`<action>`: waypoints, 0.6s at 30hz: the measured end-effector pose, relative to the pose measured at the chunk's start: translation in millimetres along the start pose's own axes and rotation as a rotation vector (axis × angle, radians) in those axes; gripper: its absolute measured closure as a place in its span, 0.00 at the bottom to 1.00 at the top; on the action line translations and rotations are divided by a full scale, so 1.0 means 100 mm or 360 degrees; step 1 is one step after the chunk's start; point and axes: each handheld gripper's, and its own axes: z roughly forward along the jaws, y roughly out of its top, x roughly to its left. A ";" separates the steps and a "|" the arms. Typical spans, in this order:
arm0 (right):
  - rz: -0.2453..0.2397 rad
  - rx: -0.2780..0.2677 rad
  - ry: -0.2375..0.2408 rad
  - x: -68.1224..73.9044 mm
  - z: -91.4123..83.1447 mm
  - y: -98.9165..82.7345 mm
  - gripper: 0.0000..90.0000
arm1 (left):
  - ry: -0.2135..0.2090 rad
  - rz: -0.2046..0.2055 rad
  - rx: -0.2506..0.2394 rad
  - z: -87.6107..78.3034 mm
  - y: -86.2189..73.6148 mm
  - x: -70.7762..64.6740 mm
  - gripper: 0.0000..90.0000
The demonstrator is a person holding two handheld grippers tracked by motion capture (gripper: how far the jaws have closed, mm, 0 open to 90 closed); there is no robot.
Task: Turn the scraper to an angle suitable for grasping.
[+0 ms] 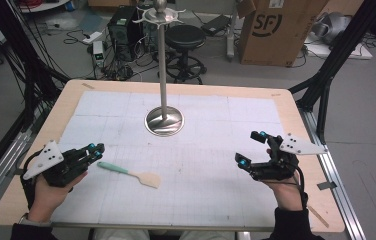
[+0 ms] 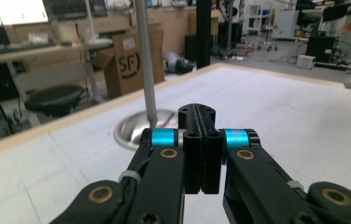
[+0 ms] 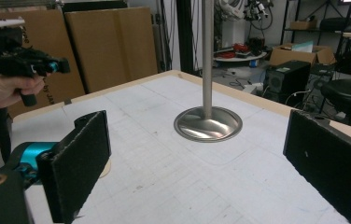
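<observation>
1 spatula [image 1: 130,173], 1 stand [image 1: 164,120], 2 grippers.

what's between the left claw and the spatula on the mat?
Nothing: in the high view a short bare strip of gridded mat separates the shut left claw from the green handle end of the spatula.

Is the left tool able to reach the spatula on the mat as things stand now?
Probably yes. The spatula lies flat just beside the left tool, its green handle end nearest, and nothing stands between them. The tool's jaws are shut, though, so they would likely have to open first.
</observation>
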 end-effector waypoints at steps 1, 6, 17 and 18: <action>0.0000 0.0000 0.0000 0.00 0.00 0.00 0.07 | 0.0005 -0.0006 0.0023 0.00 -0.04 0.00 1.00; -0.0009 0.0006 0.0012 -0.01 0.05 0.00 0.07 | -0.0004 -0.0018 0.0144 0.00 -0.25 0.04 1.00; -0.0007 0.0019 0.0019 -0.03 0.10 -0.01 0.07 | 0.0048 -0.0128 0.0422 0.07 -0.48 0.12 1.00; -0.0007 0.0019 0.0019 -0.03 0.10 -0.01 0.07 | 0.0048 -0.0142 0.0444 0.07 -0.50 0.13 1.00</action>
